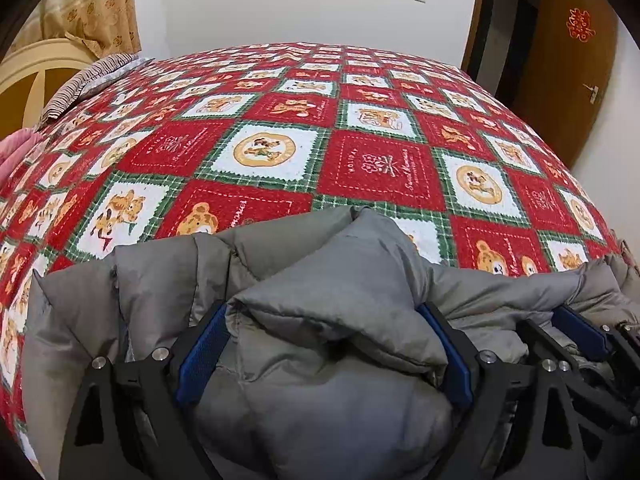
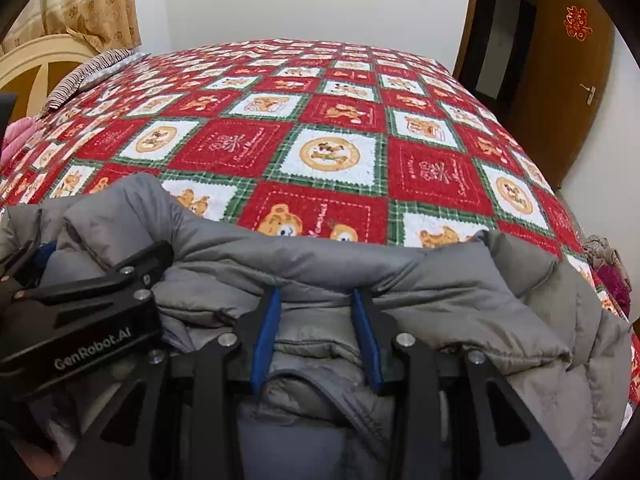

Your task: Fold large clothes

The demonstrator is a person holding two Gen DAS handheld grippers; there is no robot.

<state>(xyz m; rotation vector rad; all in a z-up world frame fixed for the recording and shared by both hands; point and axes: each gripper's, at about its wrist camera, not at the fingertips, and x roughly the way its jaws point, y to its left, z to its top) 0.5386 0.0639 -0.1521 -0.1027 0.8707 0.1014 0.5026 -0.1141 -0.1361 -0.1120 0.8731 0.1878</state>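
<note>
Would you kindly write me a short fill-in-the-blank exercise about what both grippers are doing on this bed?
1. Both grippers grip a puffy ____ jacket.
2. The jacket lies on a bedspread checked in white, green and ____.
3. The left gripper's finger pads are coloured ____.
4. In the right wrist view, the left gripper appears to the ____ of the right gripper.

Missing words: grey; red; blue; left
</note>
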